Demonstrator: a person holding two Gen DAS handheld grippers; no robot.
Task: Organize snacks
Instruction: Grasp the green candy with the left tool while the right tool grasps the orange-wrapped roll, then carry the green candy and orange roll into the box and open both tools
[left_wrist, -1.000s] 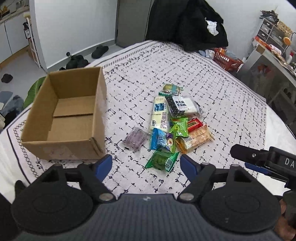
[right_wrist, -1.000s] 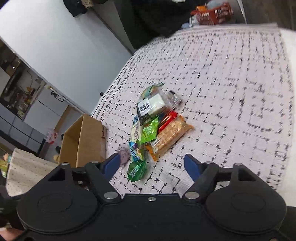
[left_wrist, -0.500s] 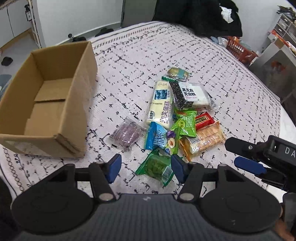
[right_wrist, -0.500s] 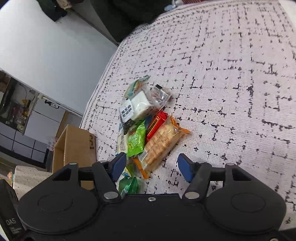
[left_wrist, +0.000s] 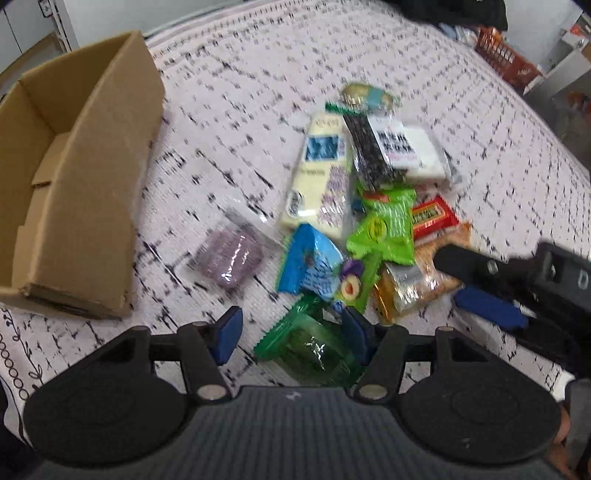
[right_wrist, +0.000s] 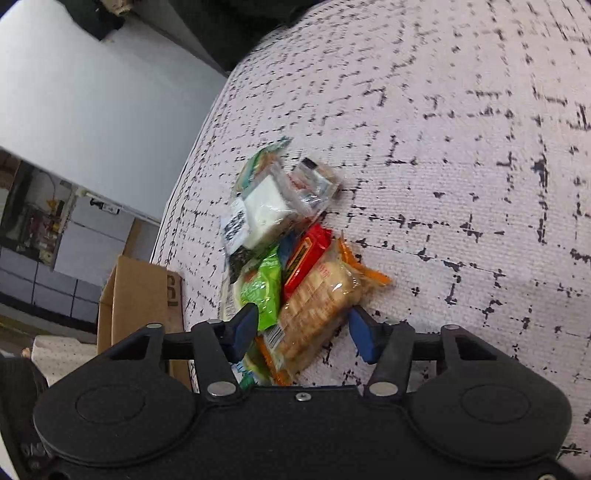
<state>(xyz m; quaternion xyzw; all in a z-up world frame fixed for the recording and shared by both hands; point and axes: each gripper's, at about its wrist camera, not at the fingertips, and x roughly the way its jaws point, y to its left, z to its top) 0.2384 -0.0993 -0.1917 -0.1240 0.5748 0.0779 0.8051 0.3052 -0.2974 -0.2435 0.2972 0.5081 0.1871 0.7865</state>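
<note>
The left gripper is spread around a green packet; the right gripper is spread around a cracker pack. The snack pile lies on the bedspread beside a cardboard box.

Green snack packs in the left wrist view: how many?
2. Dark green pack between the open left tongs; lime green pack mid-pile beside the red bar. Others may be hidden under the pile.

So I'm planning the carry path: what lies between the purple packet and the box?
Only bare patterned bedspread lies between the purple packet and the box. The left wrist view shows it.
</note>
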